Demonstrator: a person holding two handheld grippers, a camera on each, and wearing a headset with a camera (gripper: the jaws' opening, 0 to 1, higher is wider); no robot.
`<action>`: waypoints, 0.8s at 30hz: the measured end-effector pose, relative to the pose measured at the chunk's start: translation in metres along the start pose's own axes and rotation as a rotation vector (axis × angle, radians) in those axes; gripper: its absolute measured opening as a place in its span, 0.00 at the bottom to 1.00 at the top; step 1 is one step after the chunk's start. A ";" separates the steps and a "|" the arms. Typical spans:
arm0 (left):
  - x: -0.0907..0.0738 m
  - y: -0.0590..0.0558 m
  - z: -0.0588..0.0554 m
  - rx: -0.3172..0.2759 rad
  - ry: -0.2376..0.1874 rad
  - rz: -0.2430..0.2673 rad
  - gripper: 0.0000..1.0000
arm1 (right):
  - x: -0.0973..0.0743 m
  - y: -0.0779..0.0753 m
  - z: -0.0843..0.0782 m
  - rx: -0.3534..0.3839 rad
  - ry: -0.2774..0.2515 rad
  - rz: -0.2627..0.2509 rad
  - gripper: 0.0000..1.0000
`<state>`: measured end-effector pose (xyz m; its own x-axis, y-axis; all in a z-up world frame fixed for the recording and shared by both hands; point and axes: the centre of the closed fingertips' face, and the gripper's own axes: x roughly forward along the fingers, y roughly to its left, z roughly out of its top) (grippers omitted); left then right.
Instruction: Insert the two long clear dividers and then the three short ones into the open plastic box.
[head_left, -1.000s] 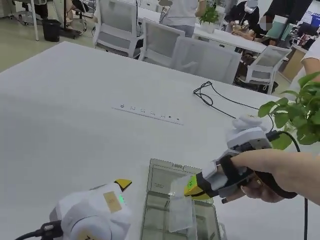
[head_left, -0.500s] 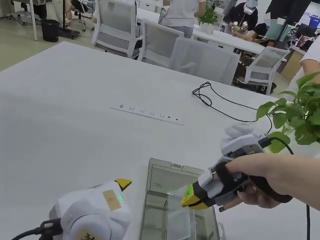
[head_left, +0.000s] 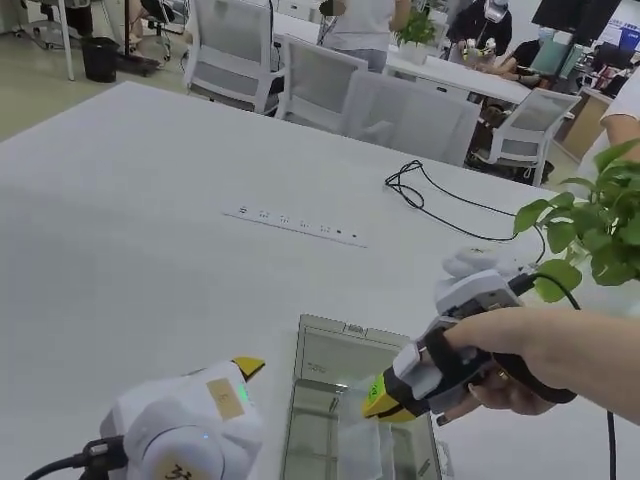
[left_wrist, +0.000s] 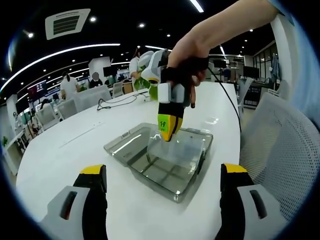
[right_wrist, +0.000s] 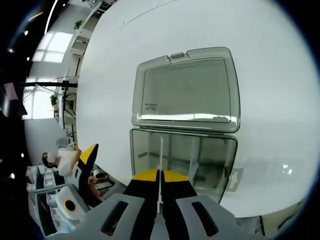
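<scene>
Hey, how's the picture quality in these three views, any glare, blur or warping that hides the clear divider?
Head view: soft even light, sharp, yet the clear divider nearly vanishes against the box. Left gripper view: fisheye bends the table edge. Right gripper view: bright glare band across the lid; the divider is edge-on, a thin line from the right claw.

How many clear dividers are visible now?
1: the divider pinched in the right tool, at the open box. Others already inside the box may be hidden.
</scene>
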<state>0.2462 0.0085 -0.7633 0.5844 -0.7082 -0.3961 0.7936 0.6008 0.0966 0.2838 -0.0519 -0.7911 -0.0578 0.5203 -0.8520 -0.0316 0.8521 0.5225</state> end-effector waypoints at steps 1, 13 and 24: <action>0.000 0.000 0.000 0.000 0.002 0.000 0.97 | 0.000 0.000 -0.001 0.007 0.004 -0.002 0.02; 0.000 0.000 -0.001 -0.002 0.004 -0.001 0.96 | 0.008 0.000 0.001 0.001 0.008 -0.024 0.02; 0.001 0.000 0.000 -0.007 0.002 -0.005 0.95 | 0.008 0.001 0.000 -0.002 0.014 -0.036 0.02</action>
<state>0.2463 0.0080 -0.7637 0.5804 -0.7101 -0.3986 0.7950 0.6002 0.0883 0.2831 -0.0469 -0.7979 -0.0710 0.4880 -0.8699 -0.0362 0.8703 0.4912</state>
